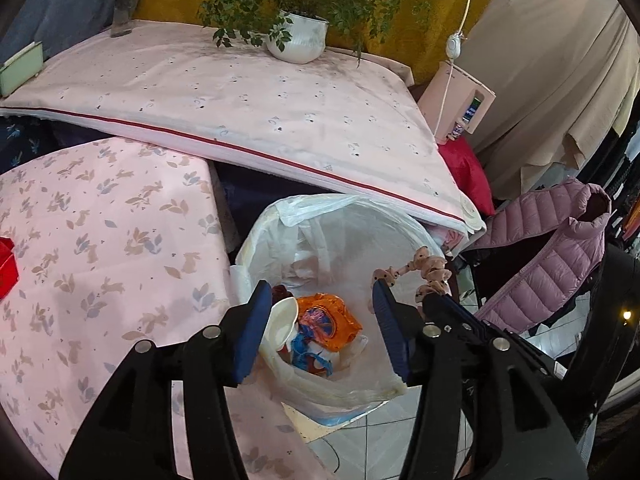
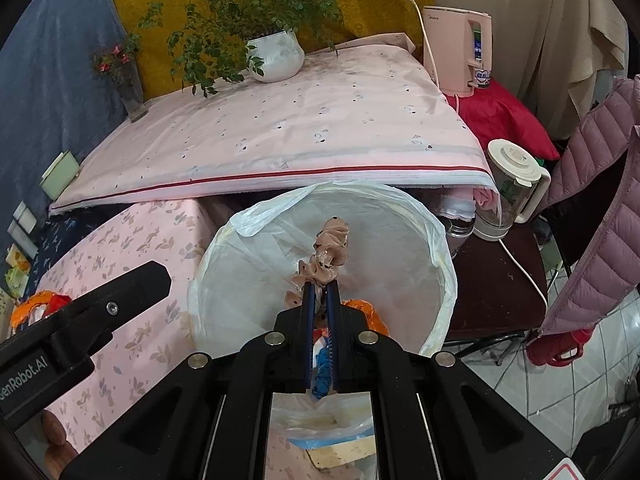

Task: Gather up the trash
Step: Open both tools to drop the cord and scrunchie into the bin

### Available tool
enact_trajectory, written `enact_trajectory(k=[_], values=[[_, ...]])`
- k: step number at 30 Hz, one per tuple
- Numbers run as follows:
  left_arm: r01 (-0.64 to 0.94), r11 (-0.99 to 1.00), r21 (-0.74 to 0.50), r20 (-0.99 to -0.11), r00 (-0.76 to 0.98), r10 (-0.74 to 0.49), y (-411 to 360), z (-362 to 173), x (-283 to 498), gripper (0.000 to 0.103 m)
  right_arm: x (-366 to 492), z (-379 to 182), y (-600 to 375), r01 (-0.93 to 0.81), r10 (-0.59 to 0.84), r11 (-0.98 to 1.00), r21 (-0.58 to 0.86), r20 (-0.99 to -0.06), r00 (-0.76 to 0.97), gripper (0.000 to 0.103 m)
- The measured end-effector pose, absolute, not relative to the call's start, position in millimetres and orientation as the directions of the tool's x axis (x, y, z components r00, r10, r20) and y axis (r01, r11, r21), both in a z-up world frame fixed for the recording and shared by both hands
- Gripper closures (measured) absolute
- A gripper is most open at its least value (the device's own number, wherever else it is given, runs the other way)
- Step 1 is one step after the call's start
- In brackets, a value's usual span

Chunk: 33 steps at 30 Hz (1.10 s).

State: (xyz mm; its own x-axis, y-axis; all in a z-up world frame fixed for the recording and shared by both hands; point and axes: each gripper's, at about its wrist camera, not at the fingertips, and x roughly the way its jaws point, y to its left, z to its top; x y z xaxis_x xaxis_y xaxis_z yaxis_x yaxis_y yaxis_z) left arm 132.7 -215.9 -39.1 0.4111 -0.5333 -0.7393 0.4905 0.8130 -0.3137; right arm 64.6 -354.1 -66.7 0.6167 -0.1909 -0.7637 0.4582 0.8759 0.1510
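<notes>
Below the left wrist camera, the left gripper (image 1: 318,328) stands with its blue-padded jaws well apart and nothing between them, over the mouth of the round bin lined with a thin white plastic bag (image 1: 256,240). Down in the bag lie a crumpled orange wrapper (image 1: 332,316), a white plastic spoon-like piece (image 1: 284,316) and blue-and-white scraps (image 1: 310,354). A beige dotted crinkled strip of wrapper (image 1: 430,270) hangs just beside the right-hand jaw tip, with the black right gripper (image 1: 440,308) under it. The bin is hemmed in by a low table under a pink leaf-print cloth (image 1: 100,240) on the left, a higher table under a pale pink cloth with a red stripe (image 1: 240,92) behind, and a mauve quilted jacket (image 1: 560,264) on the right. A red object at the left edge is cut off and cannot be identified.

From the right wrist camera, the right gripper (image 2: 320,292) has its jaws pinched on the beige strip (image 2: 330,252), which stands up above the bin's opening (image 2: 420,216). The gripper body hides most of the bin's contents; only a bit of orange (image 2: 370,314) and blue scraps show. The left gripper's black arm (image 2: 88,312) crosses the lower left. A white potted plant (image 2: 276,56), a pink kettle (image 2: 456,48) and a clear blender jug (image 2: 512,188) stand behind and beside.
</notes>
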Motion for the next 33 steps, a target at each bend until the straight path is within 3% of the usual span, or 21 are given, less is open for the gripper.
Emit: enact_trajectory(k=[17,21,33], values=[[0.357,0.900,-0.250,-0.754,0.511,-0.412,-154.2,-42.8,144.2,0.053,82.2,-64.6,-320.5,0.405,-0.177,0.907,0.116,-0.767,0.617,0.090],[0.340,0.910,-0.238,-0.754,0.526,-0.394,-142.6,-42.3,145.2,0.053,84.1,-59.8,-308.8,0.392,-0.176,0.913,0.111,-0.761,0.624,0.078],[0.241,0.946,-0.217,-0.757,0.571,-0.319,-83.7,-43.8,144.5,0.049,93.9,-48.1,-249.4,0.295,-0.133,0.952,0.084,-0.754,0.644,0.065]])
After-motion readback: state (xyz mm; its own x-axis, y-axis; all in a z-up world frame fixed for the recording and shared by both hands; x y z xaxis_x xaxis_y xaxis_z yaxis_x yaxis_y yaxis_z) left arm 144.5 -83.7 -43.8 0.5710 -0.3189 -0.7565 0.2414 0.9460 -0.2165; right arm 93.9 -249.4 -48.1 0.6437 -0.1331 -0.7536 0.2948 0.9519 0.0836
